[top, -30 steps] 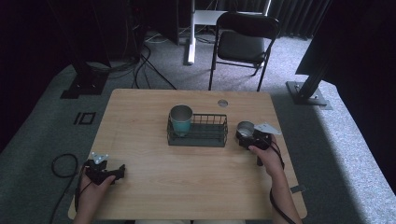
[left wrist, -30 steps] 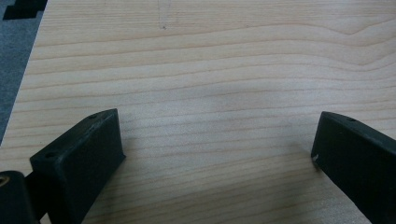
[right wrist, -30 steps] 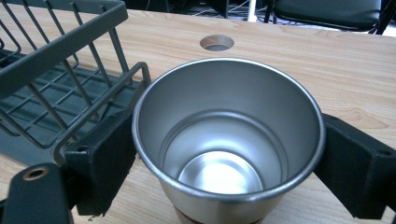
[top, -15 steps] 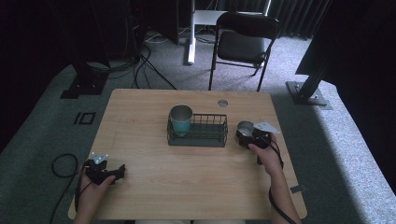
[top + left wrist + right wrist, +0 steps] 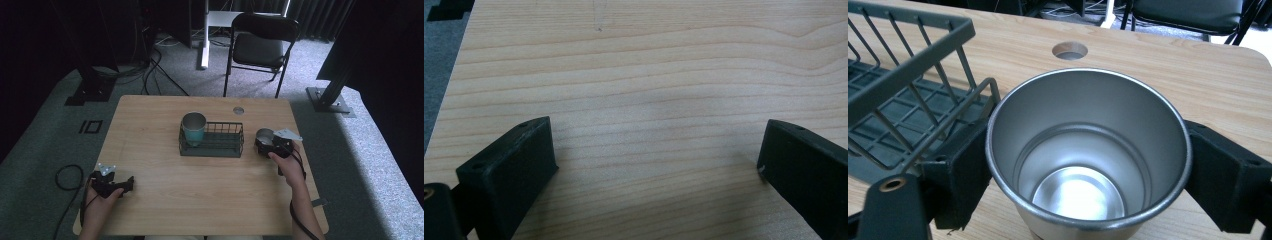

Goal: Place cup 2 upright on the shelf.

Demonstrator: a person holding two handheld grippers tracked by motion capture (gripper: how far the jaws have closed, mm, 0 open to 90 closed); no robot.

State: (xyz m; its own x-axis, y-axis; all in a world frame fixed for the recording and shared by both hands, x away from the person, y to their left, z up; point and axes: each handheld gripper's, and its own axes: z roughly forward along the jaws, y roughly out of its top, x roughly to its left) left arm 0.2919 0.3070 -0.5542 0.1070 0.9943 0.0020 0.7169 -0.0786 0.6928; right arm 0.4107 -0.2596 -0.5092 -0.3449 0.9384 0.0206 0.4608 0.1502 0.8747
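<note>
Right gripper view looked straight down into a steel cup (image 5: pixel 1088 155) standing upright on the wooden table (image 5: pixel 1228 85), its two black jaws pressed against the cup's opposite walls, so the right gripper (image 5: pixel 1088 200) was clamped on it; just beside the cup on that view's left stood the wire basket (image 5: pixel 908 85), and beyond it a round cable hole (image 5: pixel 1069 50) in the tabletop; high view showed the same cup (image 5: pixel 264 136) just off the basket's right end (image 5: pixel 239 140), apart from it, with a teal cup (image 5: pixel 193 128) already upright in the basket's left end; compared with the frames of a second and half a second earlier, cup, basket and both hands sat in the same places, which suggested the grasp had only just settled and the lift into the basket was still to come; at the near left corner the left gripper (image 5: pixel 111 181) rested idle, its jaws spread wide over bare wood in the left gripper view; farther off, a black folding chair (image 5: pixel 262 47) stood on grey carpet.
</note>
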